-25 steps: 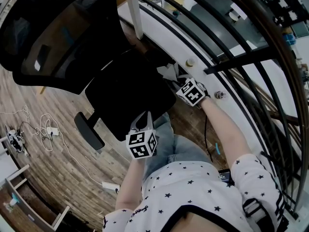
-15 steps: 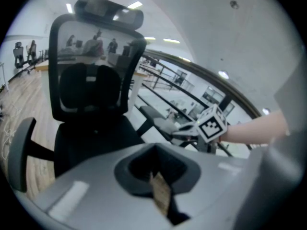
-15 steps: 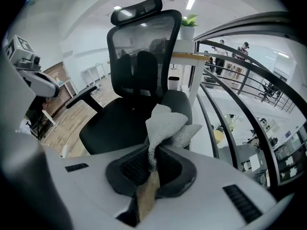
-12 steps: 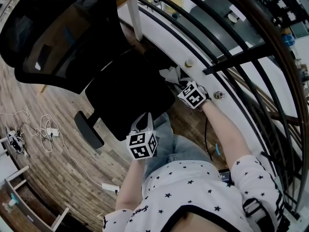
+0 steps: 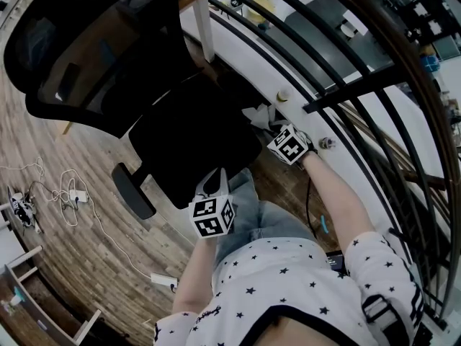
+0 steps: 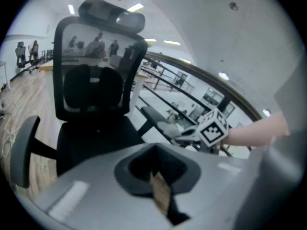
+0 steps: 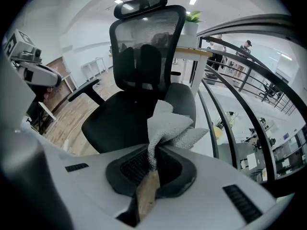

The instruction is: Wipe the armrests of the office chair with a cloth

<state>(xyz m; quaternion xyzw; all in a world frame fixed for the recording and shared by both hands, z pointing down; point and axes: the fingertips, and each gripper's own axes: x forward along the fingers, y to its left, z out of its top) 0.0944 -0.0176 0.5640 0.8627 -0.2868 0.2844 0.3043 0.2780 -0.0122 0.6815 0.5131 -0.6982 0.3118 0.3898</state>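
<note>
Grey woven cloth (image 7: 169, 123) pinched in right gripper (image 7: 152, 164), beside near black armrest (image 6: 152, 114) of black mesh-backed office chair (image 5: 187, 139). Left gripper (image 6: 159, 178) pressed together, empty, near seat's front edge.

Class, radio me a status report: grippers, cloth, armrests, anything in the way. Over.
Left gripper shut, empty. Right gripper shut on cloth, at the armrest nearest the railing. Other armrest free. Railing close beside right gripper.
</note>
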